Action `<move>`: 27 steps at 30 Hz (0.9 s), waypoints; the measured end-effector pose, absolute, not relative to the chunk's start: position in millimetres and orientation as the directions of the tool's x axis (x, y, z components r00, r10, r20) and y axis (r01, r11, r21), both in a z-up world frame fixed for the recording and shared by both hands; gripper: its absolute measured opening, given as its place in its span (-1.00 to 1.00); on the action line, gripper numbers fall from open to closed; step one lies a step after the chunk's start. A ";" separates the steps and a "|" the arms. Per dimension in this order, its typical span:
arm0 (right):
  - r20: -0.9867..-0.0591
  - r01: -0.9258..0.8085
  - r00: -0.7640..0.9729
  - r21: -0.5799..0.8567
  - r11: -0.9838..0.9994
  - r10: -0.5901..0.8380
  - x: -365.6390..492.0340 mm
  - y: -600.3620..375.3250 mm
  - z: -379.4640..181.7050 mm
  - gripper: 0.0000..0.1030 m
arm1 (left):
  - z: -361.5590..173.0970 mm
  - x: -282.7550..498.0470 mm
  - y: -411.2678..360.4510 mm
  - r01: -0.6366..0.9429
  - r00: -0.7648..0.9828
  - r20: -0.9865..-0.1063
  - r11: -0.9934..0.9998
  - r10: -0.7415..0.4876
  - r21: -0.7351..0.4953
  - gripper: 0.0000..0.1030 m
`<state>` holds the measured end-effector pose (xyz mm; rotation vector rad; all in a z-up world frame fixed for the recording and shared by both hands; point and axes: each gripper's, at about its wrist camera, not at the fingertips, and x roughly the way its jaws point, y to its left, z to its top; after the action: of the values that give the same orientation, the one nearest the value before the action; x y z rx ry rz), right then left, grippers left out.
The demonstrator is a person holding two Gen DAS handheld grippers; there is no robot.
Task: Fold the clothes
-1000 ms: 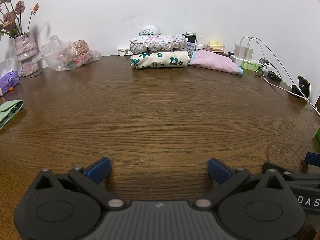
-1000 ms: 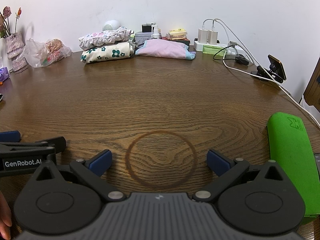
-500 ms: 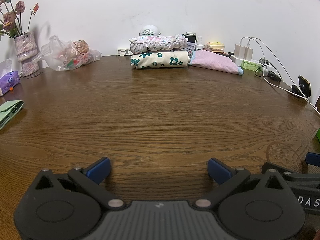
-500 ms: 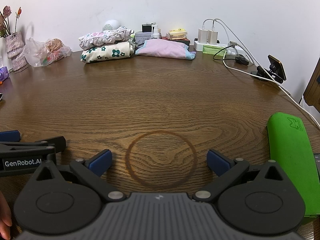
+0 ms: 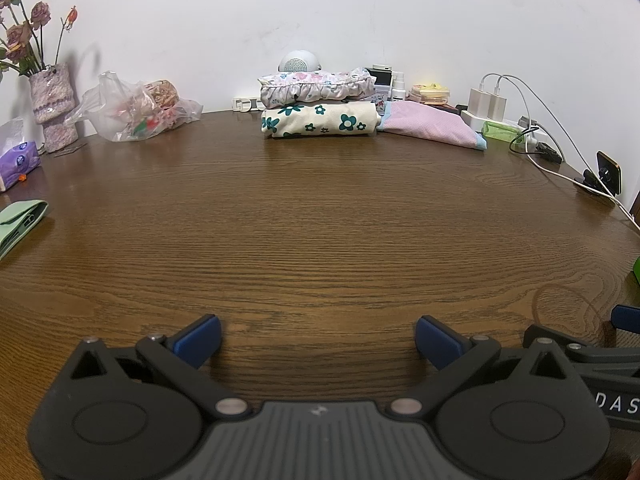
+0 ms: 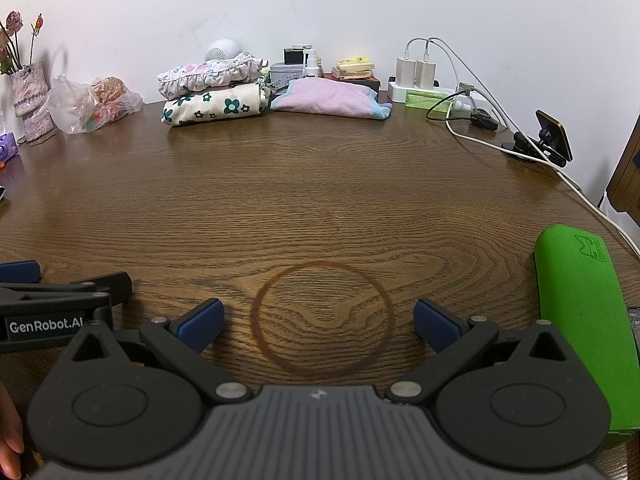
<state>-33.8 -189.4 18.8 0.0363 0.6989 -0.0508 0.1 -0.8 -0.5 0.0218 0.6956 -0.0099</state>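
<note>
Folded clothes lie at the far edge of the wooden table (image 5: 320,220): a cream garment with green flowers (image 5: 318,125) with a frilled floral one (image 5: 316,86) stacked on it, and a pink one (image 5: 426,128) to their right. They also show in the right wrist view as the cream garment (image 6: 214,108), frilled one (image 6: 208,76) and pink one (image 6: 328,98). My left gripper (image 5: 318,340) is open and empty, low over the near table. My right gripper (image 6: 318,324) is open and empty beside it, above a dark ring stain (image 6: 322,318).
A green case (image 6: 584,332) lies right of the right gripper. Chargers and cables (image 6: 460,92) and a phone holder (image 6: 550,140) sit at the back right. A plastic bag (image 5: 132,112), a flower vase (image 5: 52,104) and a light green pouch (image 5: 20,224) are at the left.
</note>
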 end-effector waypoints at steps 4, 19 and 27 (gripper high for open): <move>-0.644 0.060 0.764 0.016 0.998 -0.035 -33.7 -189.2 18.6 0.99 | -0.5 0.1 -0.9 0.018 0.768 -0.641 1.000 -0.003 0.016 1.00; -0.644 0.062 0.764 0.016 0.998 -0.036 -33.5 -188.9 18.7 0.99 | -0.4 0.2 -1.1 0.021 0.768 -0.641 1.000 -0.006 0.015 1.00; -0.644 0.061 0.764 0.017 0.998 -0.036 -33.5 -188.5 18.7 0.99 | -1.6 -1.6 1.3 0.022 0.768 -0.641 1.000 -0.007 0.015 1.00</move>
<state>-33.5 -188.5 18.7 0.0374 0.6989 -0.0532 -1.6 1.3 -1.6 0.0216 0.6955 -0.0159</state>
